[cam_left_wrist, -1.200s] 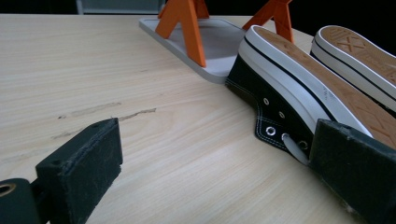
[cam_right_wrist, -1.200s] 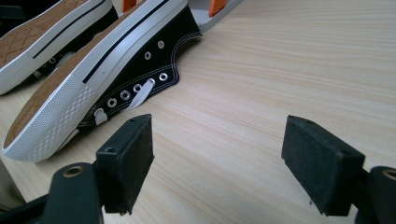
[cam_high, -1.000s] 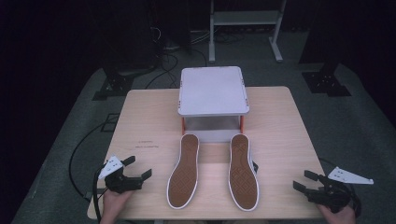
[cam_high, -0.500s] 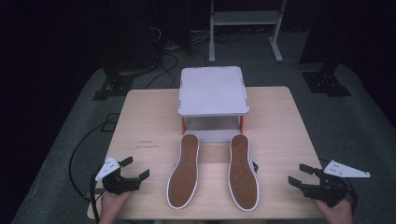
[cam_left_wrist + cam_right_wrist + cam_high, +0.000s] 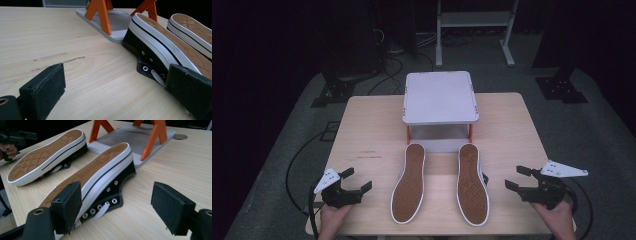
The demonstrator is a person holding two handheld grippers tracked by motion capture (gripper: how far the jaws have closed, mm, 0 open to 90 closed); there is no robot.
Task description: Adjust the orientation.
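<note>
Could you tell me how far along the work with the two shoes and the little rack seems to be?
Nothing looks done: the left shoe and right shoe lie sole-up on the table before the bare rack. The left gripper and right gripper hover open, holding nothing. Grasping, and probably turning and placing, remains.

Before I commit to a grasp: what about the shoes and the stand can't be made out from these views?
- Both shoes lie sole-up: toe caps and interiors face the table.
- Shelf under the grey stand: high view, mostly covered by its top.
- Left gripper view: right jaw covers the near shoe's laces.
</note>
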